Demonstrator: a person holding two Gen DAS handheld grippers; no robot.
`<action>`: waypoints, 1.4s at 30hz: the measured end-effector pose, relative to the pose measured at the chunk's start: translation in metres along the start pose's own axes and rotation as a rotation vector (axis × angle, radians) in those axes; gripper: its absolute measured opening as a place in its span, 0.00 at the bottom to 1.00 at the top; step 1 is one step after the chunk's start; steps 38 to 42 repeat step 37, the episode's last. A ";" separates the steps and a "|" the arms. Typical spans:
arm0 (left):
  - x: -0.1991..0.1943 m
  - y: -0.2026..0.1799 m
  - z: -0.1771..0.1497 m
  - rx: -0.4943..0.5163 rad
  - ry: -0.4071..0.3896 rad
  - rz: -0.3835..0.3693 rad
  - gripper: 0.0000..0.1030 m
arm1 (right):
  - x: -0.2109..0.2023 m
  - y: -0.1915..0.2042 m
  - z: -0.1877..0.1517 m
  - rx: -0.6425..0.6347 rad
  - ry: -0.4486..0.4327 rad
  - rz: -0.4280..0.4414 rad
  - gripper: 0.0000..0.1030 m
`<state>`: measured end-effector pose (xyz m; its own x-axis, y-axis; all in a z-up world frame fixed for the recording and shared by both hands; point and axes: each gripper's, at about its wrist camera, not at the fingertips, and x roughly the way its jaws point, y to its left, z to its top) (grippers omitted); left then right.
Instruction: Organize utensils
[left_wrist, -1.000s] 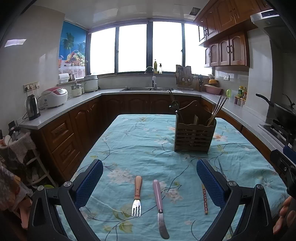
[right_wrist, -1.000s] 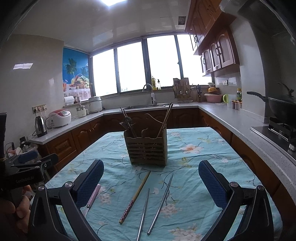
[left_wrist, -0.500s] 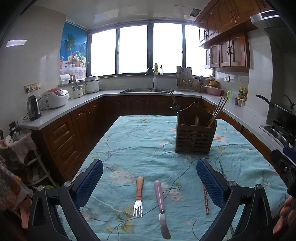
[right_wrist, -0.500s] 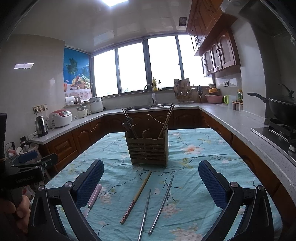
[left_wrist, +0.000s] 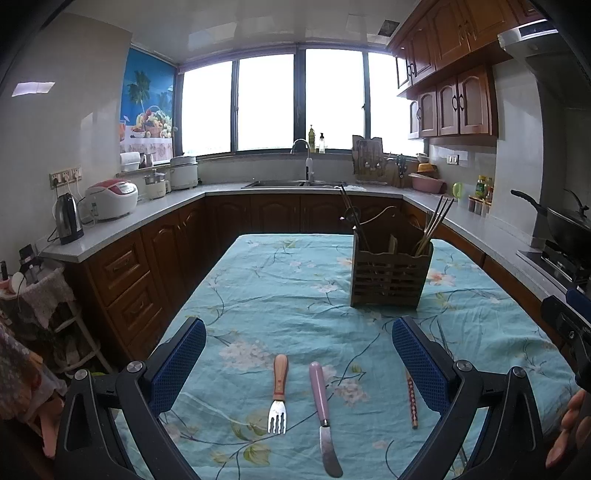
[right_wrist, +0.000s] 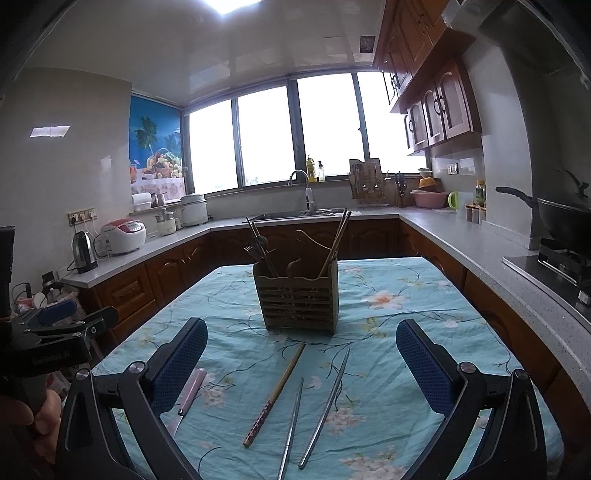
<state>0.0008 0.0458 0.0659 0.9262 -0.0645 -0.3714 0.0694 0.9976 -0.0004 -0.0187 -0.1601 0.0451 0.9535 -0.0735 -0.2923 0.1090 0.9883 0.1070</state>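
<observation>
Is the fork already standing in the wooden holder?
No, the fork lies flat on the tablecloth beside the knife, well short of the holder.

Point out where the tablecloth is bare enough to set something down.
Bare cloth: the wide stretch left of the caddy out to the table's left edge, and the strip right of the caddy toward the stove side. Crowded: the near end, where fork, knife, wooden chopstick and metal chopsticks lie.

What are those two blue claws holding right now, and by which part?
Nothing. The left gripper and right gripper are both open and empty; the fork, knife and chopsticks lie untouched on the tablecloth.
</observation>
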 end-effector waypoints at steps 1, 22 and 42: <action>0.000 0.000 0.000 0.001 -0.001 0.001 0.99 | -0.001 0.001 0.000 -0.001 -0.001 0.000 1.00; 0.003 -0.005 -0.001 0.010 0.001 -0.007 0.99 | -0.002 0.003 0.001 0.004 -0.010 0.010 1.00; 0.024 -0.014 0.006 -0.004 0.041 -0.044 0.99 | 0.019 -0.001 0.000 0.015 0.040 0.010 1.00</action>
